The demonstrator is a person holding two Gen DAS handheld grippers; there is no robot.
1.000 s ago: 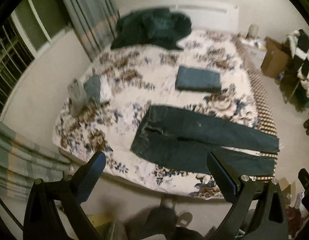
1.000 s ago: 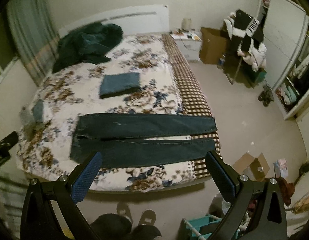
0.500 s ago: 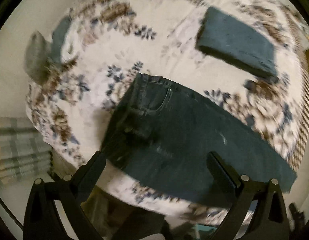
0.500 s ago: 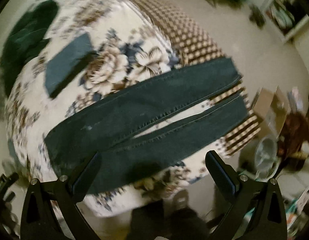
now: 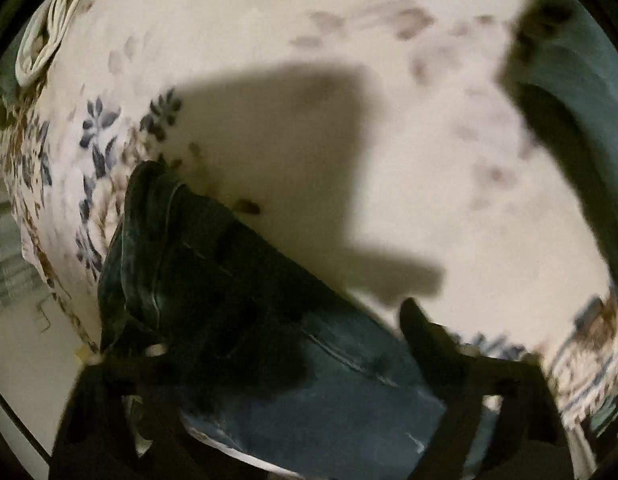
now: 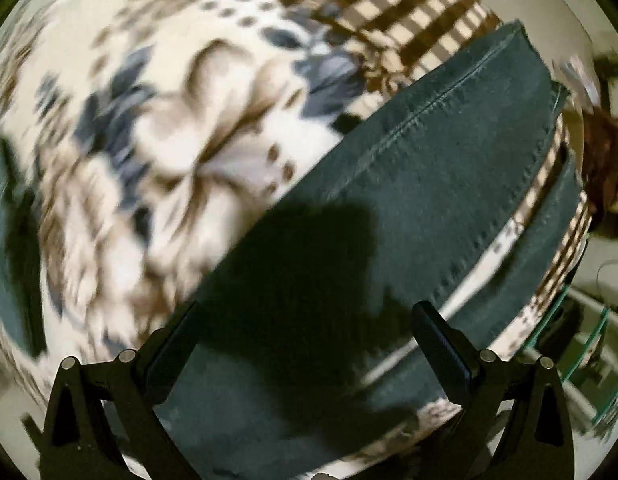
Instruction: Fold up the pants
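Dark blue jeans lie flat on the floral bedspread. In the left wrist view their waistband end (image 5: 157, 248) fills the lower left, and my left gripper (image 5: 285, 344) is open, low over the waist, with the cloth between its fingers. In the right wrist view the two legs (image 6: 409, 184) run up to the right toward the hems. My right gripper (image 6: 305, 336) is open, close above the far leg. Both views are motion-blurred.
The floral bedspread (image 5: 269, 60) lies under everything, with a brown checked strip (image 6: 389, 4) at the bed's foot. A folded blue garment (image 5: 581, 92) lies at the right in the left wrist view. The floor and clutter (image 6: 605, 168) show past the bed edge.
Both grippers have dropped from high above the bed to just over the jeans, the left at the waist, the right at the legs. Both stay open.
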